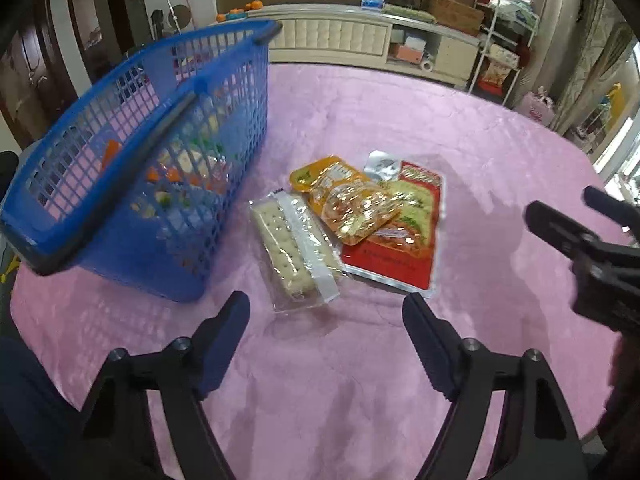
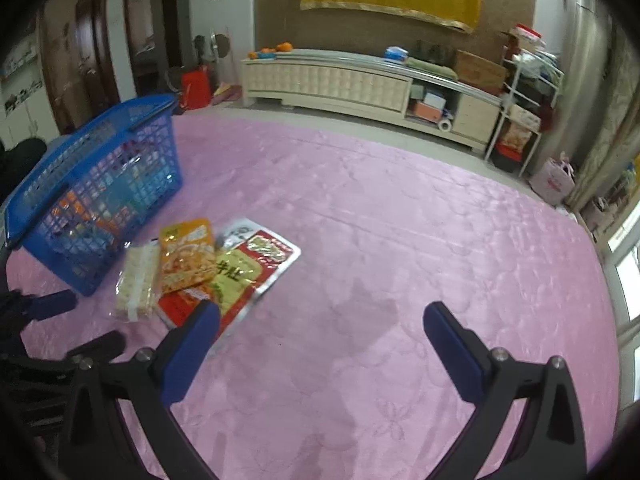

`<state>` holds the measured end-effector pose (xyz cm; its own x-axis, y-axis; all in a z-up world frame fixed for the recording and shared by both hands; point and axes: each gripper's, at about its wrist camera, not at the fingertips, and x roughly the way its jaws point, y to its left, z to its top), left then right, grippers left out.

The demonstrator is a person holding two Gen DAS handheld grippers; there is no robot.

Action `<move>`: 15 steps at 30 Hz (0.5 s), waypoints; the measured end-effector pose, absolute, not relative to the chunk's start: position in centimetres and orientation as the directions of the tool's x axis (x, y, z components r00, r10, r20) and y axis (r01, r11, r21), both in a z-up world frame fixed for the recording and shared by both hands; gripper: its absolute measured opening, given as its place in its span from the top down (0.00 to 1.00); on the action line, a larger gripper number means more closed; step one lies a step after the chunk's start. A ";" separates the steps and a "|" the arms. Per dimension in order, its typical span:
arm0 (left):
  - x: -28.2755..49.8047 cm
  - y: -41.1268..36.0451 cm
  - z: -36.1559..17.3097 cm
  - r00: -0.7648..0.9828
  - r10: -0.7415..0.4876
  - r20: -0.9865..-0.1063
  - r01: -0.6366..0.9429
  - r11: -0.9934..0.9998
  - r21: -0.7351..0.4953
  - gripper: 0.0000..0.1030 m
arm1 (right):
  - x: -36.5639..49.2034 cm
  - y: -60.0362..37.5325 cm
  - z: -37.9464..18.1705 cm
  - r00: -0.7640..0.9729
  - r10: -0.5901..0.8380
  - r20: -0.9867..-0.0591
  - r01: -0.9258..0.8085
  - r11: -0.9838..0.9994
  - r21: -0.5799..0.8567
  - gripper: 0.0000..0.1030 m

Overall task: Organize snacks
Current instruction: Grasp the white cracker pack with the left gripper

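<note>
A blue mesh basket [image 1: 240,92] with several snack packs inside stands at the left on the pink tablecloth [image 1: 460,128]. Beside it lie a clear cracker pack [image 1: 292,248], an orange pouch [image 1: 316,176], a clear yellow pouch [image 1: 360,212], a red pack [image 1: 400,260] and a silver pack [image 1: 380,162]. My left gripper [image 1: 326,304] is open just short of the cracker pack, with nothing between its fingers. My right gripper [image 2: 323,310] is open over bare cloth, right of the red pack [image 2: 268,254]. In the right wrist view the basket [image 2: 160,152] is at the far left.
A low cream cabinet [image 2: 340,80] runs along the far wall, and a white shelf rack [image 2: 520,120] stands to its right. A pink bag [image 2: 554,180] sits on the floor. The cloth right of the pile is bare. The round table's edge curves at the right.
</note>
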<state>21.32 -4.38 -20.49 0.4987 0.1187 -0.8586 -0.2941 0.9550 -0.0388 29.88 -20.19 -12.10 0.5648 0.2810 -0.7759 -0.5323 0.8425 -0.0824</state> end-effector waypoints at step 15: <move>25.3 -2.4 -22.8 0.461 0.212 -0.862 -0.415 0.910 0.002 0.25 | 31.5 -17.6 -16.1 0.494 0.267 -0.827 -0.577 0.813 -0.082 0.00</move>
<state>25.35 -2.40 -22.76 0.4613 0.2119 -0.8616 -0.4149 0.9099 0.0016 31.55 -17.60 -16.14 0.4943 0.2670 -0.8273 -0.5766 0.8129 -0.0822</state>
